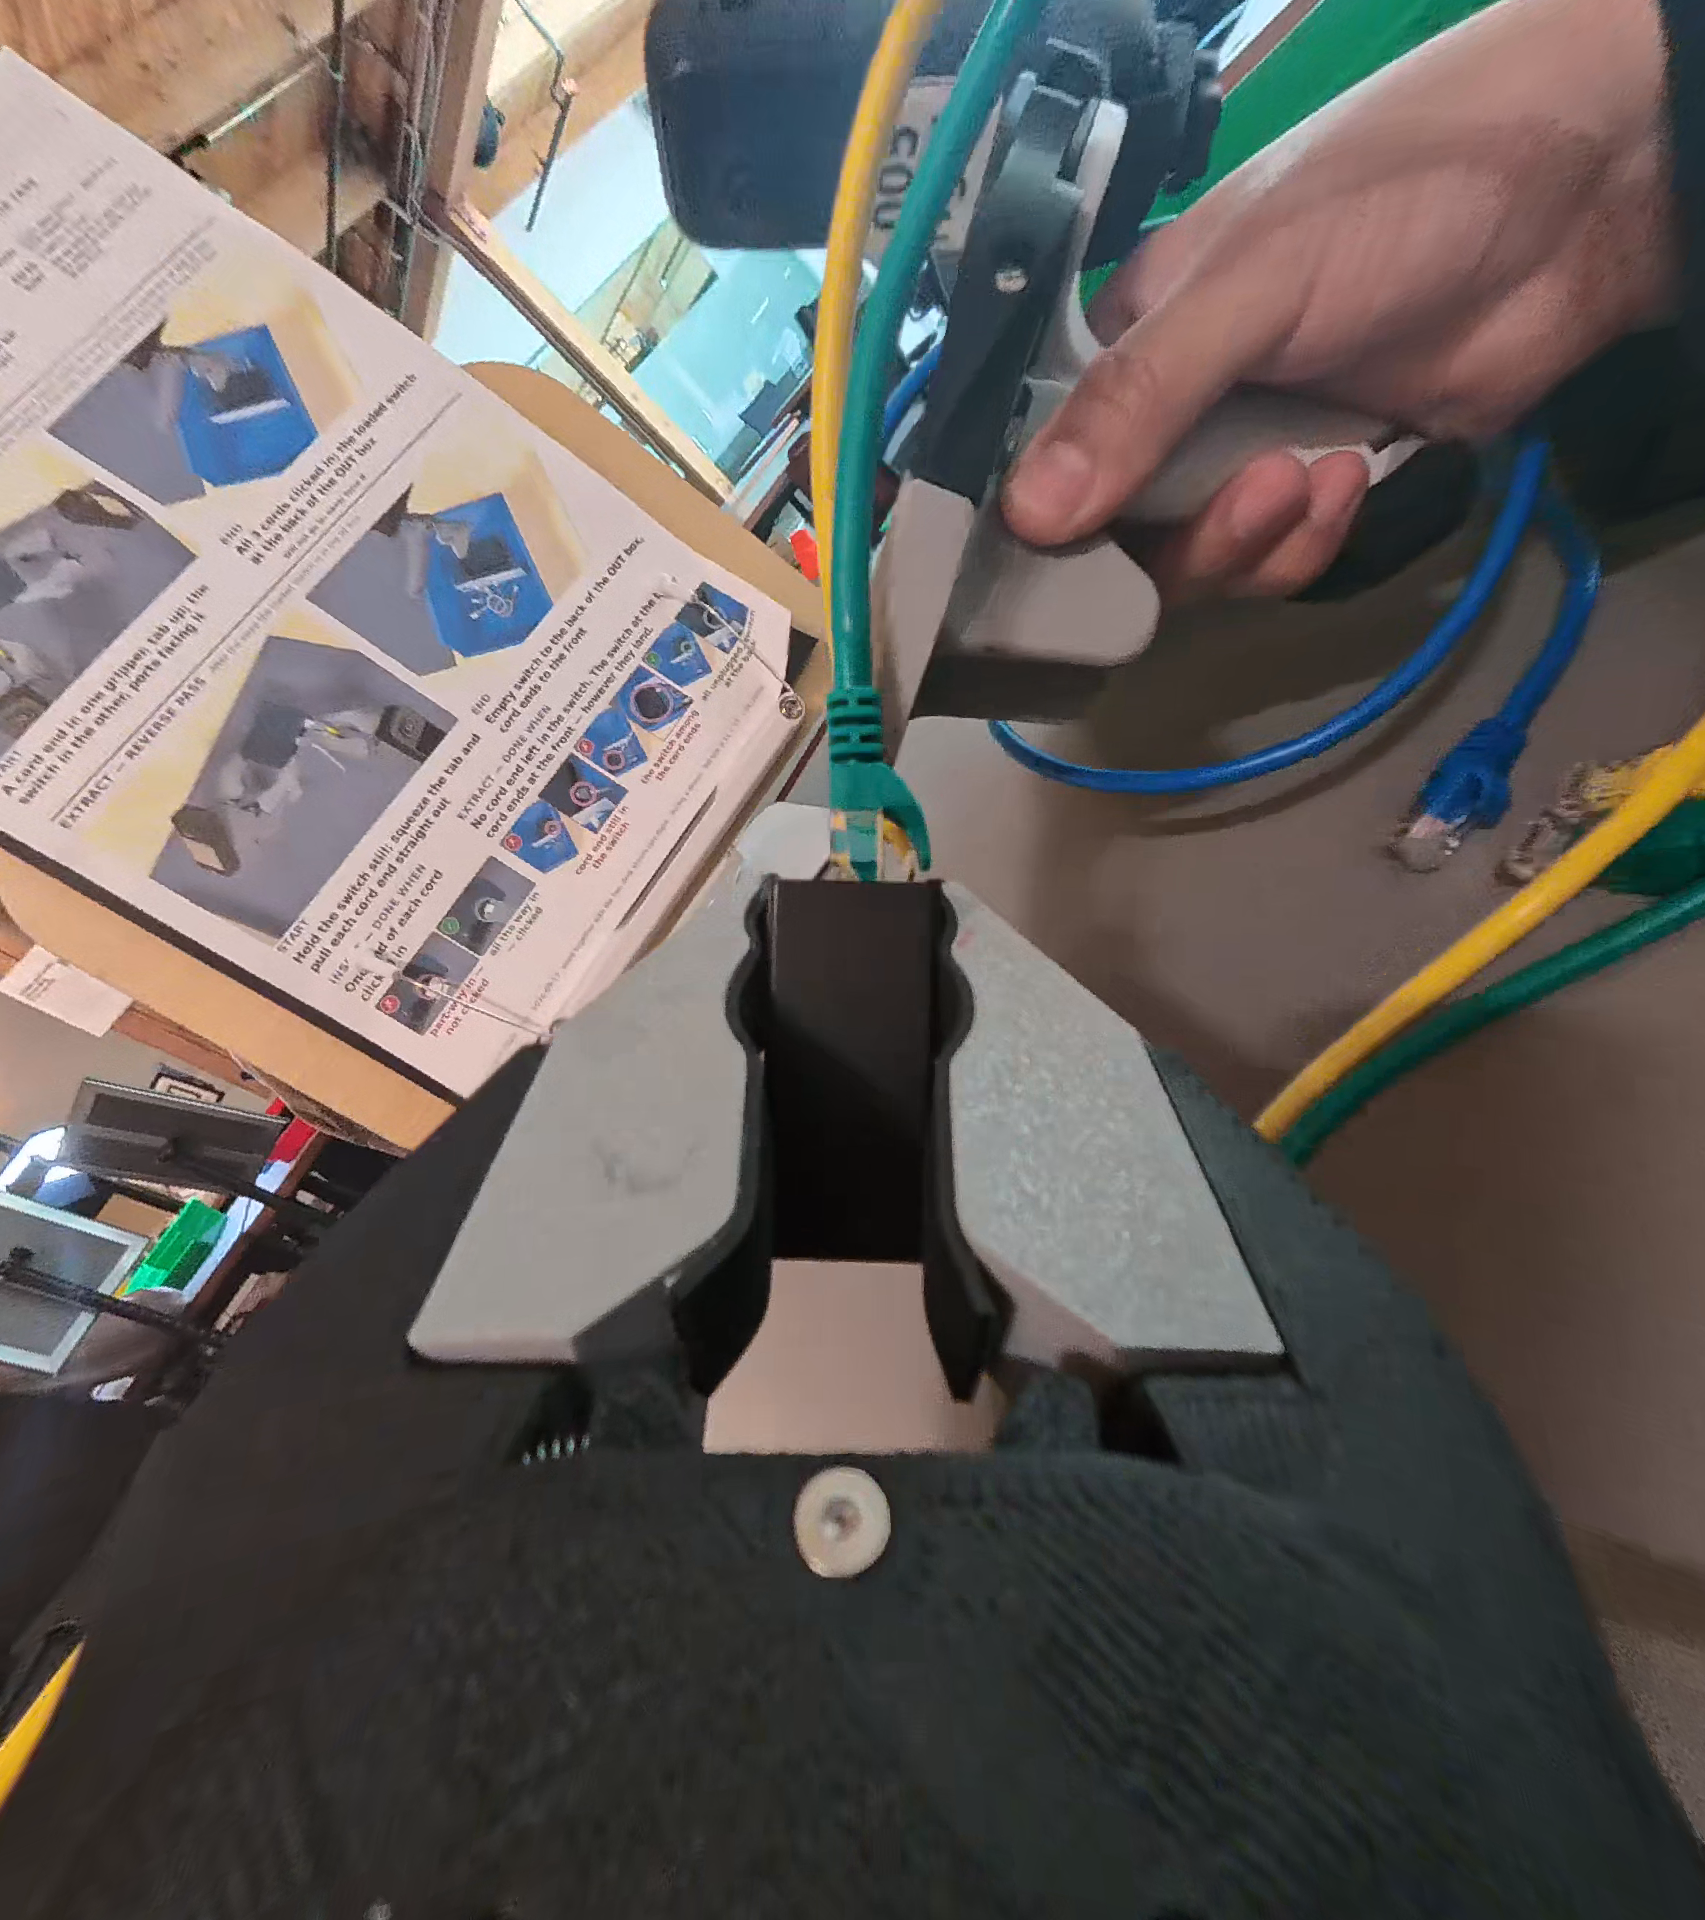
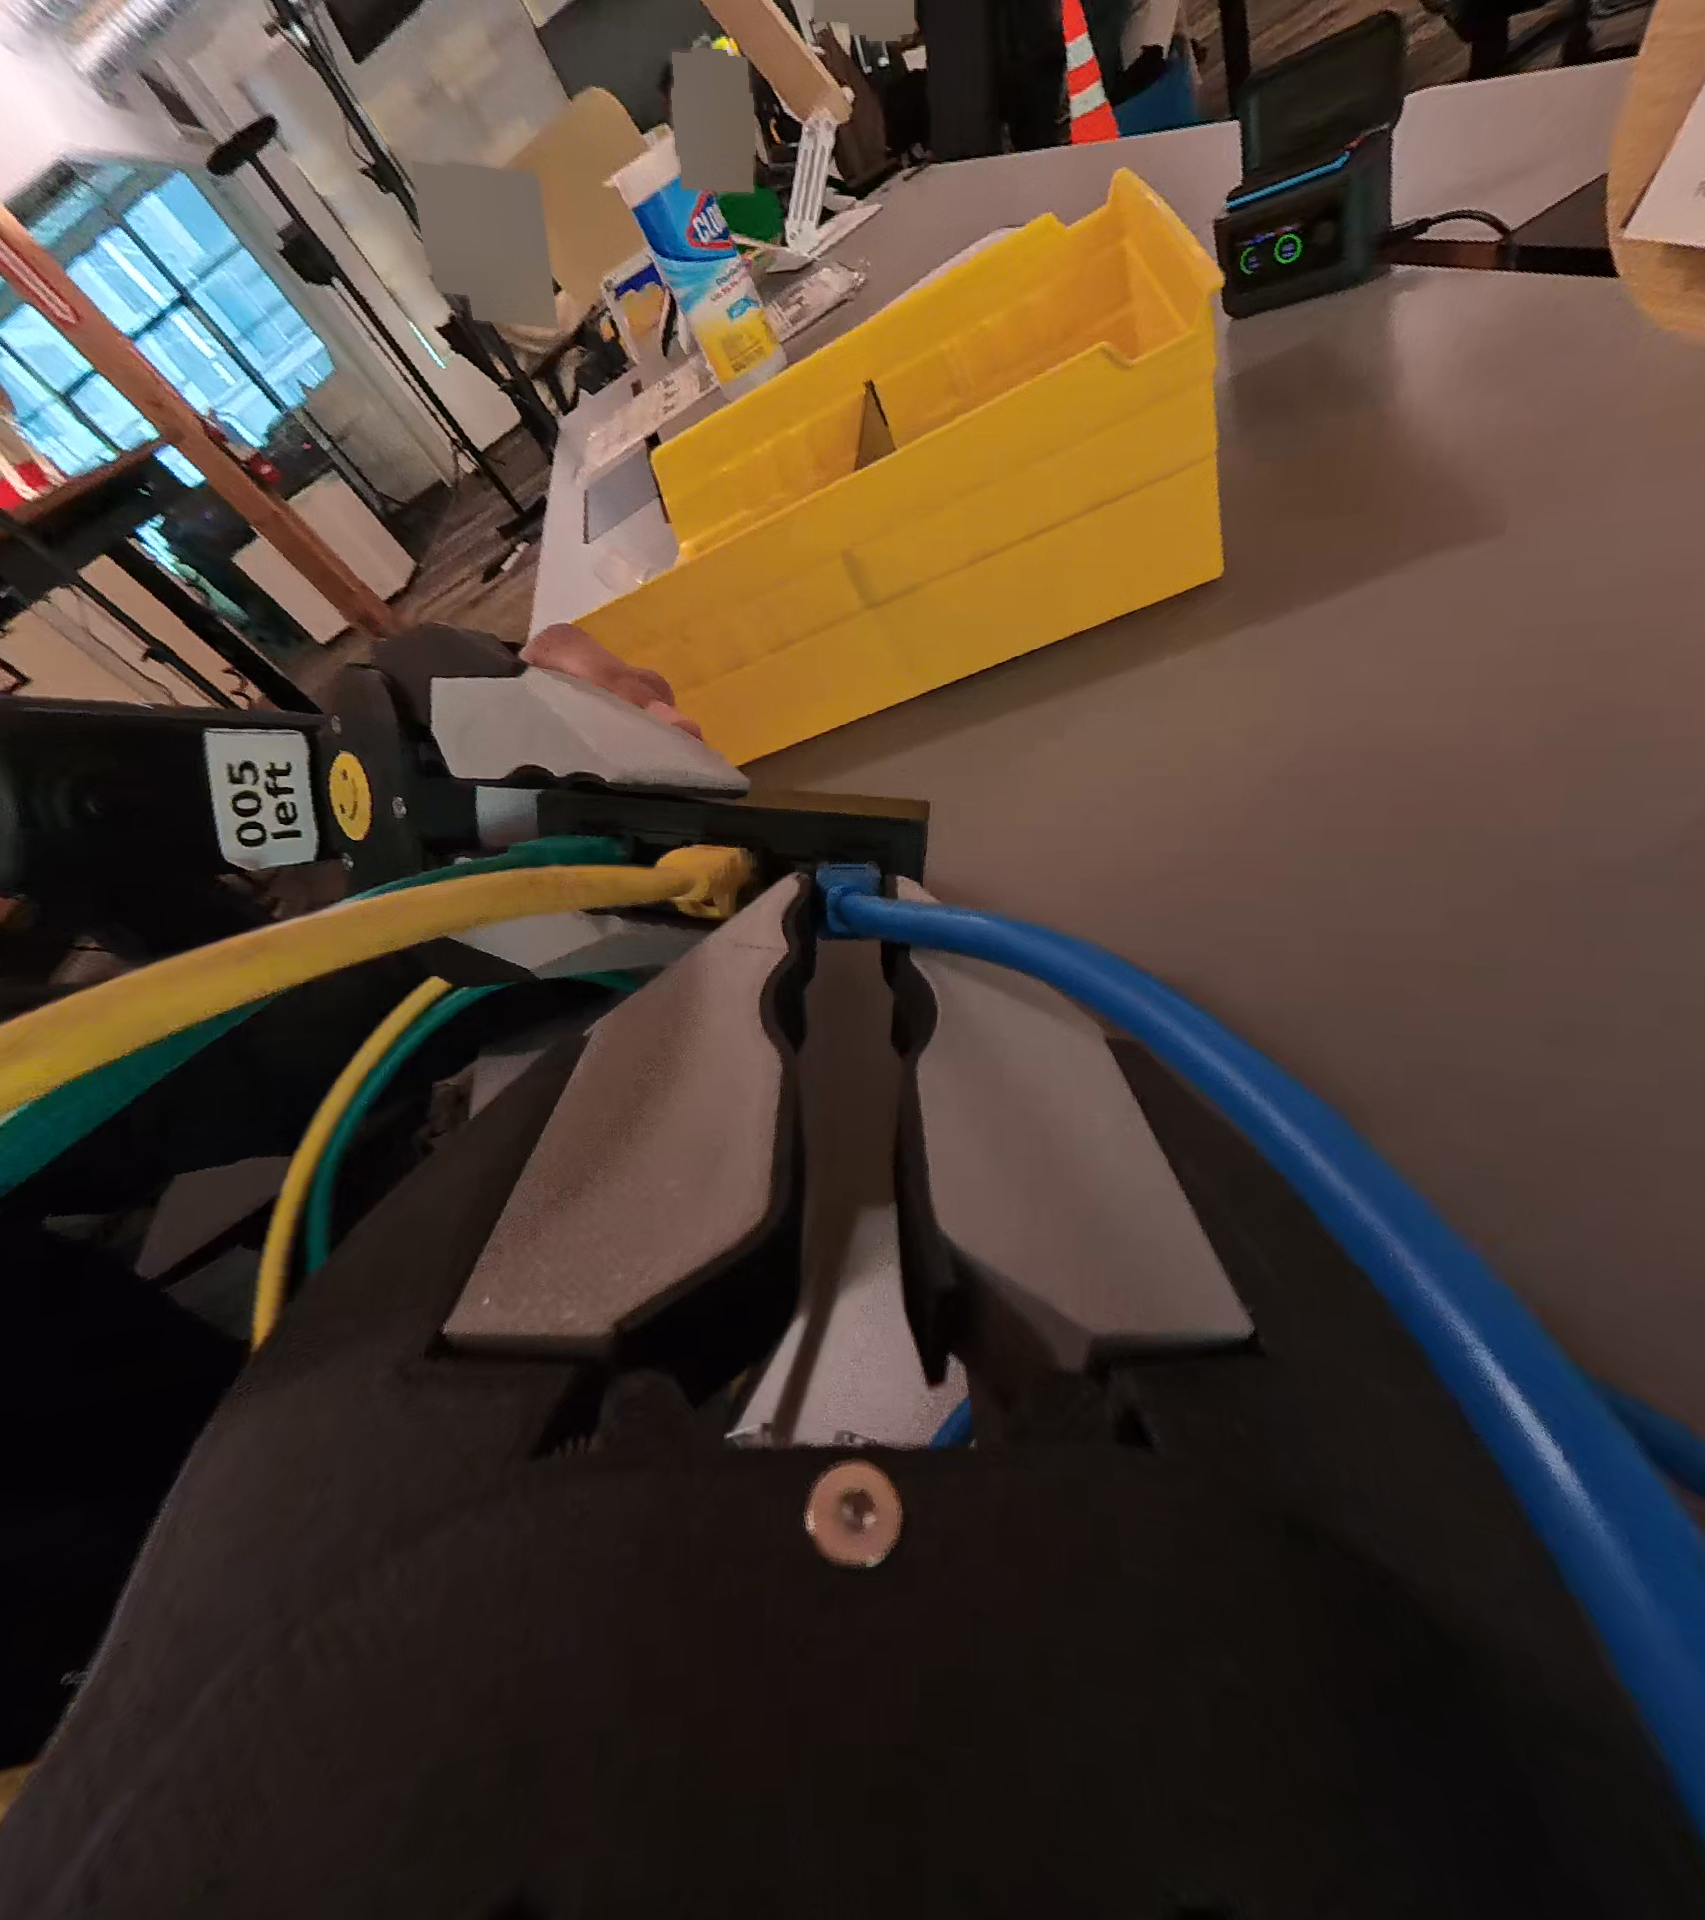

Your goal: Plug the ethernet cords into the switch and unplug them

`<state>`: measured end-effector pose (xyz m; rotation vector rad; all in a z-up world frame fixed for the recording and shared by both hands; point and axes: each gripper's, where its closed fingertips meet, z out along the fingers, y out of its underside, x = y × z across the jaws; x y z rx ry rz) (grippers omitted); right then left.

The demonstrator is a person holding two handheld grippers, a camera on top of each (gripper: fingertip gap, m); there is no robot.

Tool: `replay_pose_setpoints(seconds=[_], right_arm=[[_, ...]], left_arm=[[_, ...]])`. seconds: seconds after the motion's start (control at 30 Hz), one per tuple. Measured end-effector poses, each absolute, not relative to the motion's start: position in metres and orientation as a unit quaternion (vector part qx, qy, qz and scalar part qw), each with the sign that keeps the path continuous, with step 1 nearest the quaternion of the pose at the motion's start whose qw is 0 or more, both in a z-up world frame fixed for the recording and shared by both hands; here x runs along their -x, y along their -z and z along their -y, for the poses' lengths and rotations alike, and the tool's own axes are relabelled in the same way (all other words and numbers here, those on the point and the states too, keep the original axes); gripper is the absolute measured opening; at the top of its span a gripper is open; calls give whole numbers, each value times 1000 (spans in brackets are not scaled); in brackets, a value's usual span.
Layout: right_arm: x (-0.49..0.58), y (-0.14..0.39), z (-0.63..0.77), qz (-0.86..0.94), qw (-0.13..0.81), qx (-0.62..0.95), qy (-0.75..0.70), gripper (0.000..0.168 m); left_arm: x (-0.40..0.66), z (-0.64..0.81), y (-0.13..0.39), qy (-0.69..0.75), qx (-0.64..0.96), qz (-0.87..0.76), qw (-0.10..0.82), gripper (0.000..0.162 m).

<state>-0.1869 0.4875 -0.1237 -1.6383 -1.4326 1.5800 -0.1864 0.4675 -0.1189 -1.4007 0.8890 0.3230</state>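
step: blue round-jacketed ethernet cord being seated in/pulled from flat black switch box, centre of right view – which, cannot be told | left tongs pinched on switch | right tongs pinched on blue plug | advice: switch to be held still, tab squeezed, plug moved straight along port axis; yellow cord & green cord kept clear | grey desk beneath.

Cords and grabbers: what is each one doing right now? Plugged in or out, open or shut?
left gripper: shut on the switch.
switch: clamped between the left fingers.
right gripper: shut on the blue cord, at its plug.
green cord: plugged into the switch.
yellow cord: plug at the switch, looks plugged in.
blue cord: plug at a port; cannot tell if fully in.
small black device: screen lit.
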Motion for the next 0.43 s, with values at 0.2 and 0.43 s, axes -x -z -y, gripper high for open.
replay_pose_setpoints(seconds=[0.2, 0.43], right_arm=[[189, 127, -486, 522, 222, 598, -567, 9], [186, 127, -485, 523, 213, 601, -567, 9]], left_arm=[[183, -460, 126, -118, 625, -388, 667, 26], [183, -462, 115, -78, 626, -377, 678, 26]])
